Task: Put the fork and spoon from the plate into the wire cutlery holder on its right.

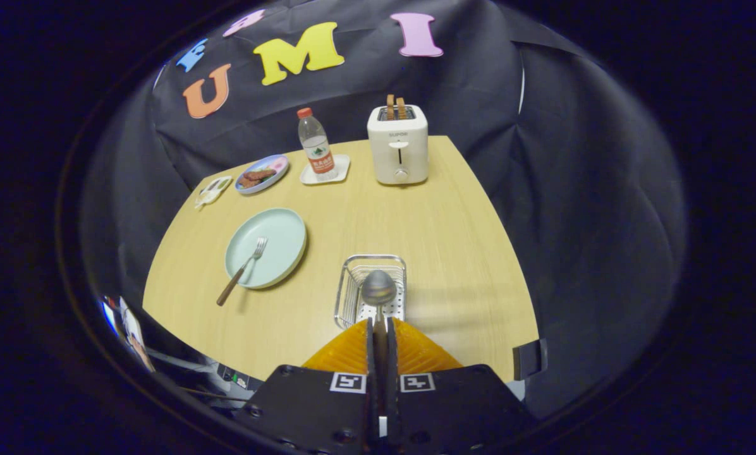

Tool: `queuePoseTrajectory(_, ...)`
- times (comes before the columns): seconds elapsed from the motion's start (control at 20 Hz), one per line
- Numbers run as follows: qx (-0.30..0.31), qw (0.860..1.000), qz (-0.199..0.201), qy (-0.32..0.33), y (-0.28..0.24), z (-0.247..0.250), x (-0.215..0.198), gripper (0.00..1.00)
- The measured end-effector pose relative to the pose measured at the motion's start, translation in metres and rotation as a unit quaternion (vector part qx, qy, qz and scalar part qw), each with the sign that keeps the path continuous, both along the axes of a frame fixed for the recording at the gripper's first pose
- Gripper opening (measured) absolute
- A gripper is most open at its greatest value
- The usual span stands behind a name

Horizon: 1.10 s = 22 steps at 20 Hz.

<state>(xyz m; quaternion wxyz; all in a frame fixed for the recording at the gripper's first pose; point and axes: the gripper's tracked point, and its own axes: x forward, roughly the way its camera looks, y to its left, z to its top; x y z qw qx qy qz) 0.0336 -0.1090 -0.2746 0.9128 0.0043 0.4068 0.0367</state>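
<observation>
My gripper (379, 323) is shut on the spoon (378, 288), its orange fingers (346, 354) pressed on the handle. The spoon's steel bowl sticks out ahead of the fingers and hangs over the wire cutlery holder (353, 268), which stands on the wooden table just beyond the fingertips. To the left of the holder lies the pale green plate (283, 235). The fork (243, 270) rests on that plate, tines up on the dish, its brown handle reaching over the near rim onto the table.
At the table's far side stand a white toaster (398, 144) with bread in it, a water bottle (315, 146) on a small white tray, a plate of food (262, 174) and a small packet (212, 191). The wooden table (454, 240) ends close on the right.
</observation>
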Motion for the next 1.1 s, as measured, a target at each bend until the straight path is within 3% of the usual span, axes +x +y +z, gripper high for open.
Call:
queuePoseTrajectory(0.35,-0.027,0.999,0.011,-0.039,0.018,0.016,0.016,0.08)
queuePoseTrajectory(0.55,-0.037,0.997,0.031,-0.052,0.043,0.016,0.017,0.23)
queuePoseTrajectory(0.7,-0.031,0.997,0.042,-0.055,0.070,0.011,0.017,0.45)
queuePoseTrajectory(0.85,-0.039,0.996,0.053,-0.059,0.098,0.002,0.020,0.58)
queuePoseTrajectory(0.9,-0.040,0.996,0.053,-0.054,0.107,-0.003,0.020,0.68)
queuePoseTrajectory(1.1,-0.034,0.998,0.037,-0.031,0.145,-0.024,0.024,0.89)
